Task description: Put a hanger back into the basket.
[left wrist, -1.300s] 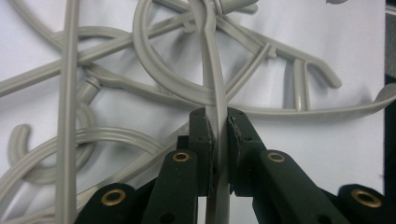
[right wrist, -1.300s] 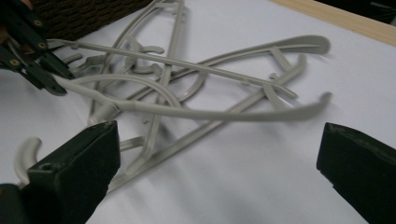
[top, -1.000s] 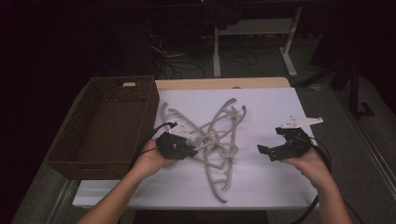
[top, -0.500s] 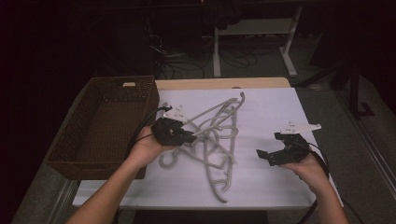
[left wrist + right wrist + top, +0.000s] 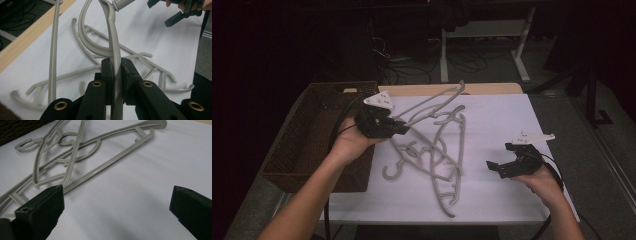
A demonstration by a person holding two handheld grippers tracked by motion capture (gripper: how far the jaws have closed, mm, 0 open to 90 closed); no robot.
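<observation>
Your left gripper (image 5: 116,75) is hiding the clamped stretch of the grey hanger (image 5: 113,37). The frame's top edge is cutting off its hook, and the overlapping hangers (image 5: 439,165) are proving too tangled to count.

Table (image 5: 512,107) before me: wooden top, strip of bare wood along far edge, rest under white sheet (image 5: 497,125). Brown wicker basket (image 5: 297,150) sits at my left end, hard against sheet's edge. Grey plastic hangers (image 5: 442,170) lie tangled on sheet near middle, overlapping one another, one hook (image 5: 390,172) pointing toward basket.
</observation>
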